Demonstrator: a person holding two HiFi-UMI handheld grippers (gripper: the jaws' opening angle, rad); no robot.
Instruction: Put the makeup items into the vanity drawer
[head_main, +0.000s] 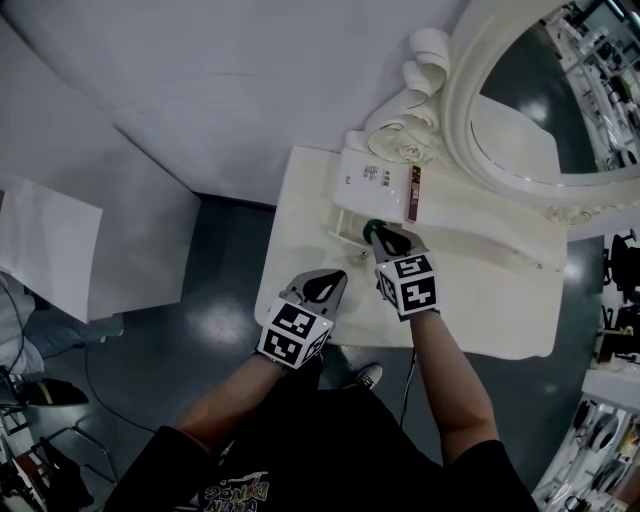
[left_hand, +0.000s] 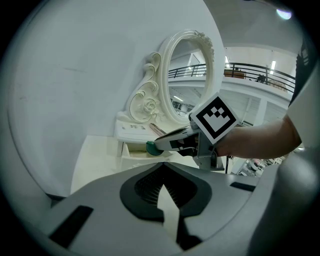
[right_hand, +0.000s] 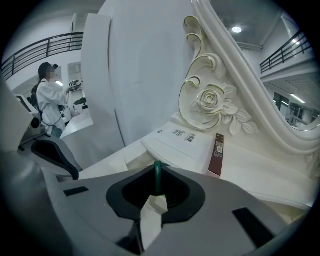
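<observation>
Over the open vanity drawer (head_main: 347, 226), the right hand-held gripper (head_main: 383, 236) is clamped on a green compact (head_main: 371, 230), not yet released. Just in front of the drawer, the left hand-held gripper (head_main: 335, 280) hangs with its jaws together, empty. Behind the drawer, a dark red box (head_main: 414, 192) and a white packet (head_main: 365, 178) on the bench seem still to be stowed.

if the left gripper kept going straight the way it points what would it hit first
Most likely the right gripper, shut on the green makeup item over the open drawer. It sits dead ahead of the left gripper, though depth is unclear.
</observation>
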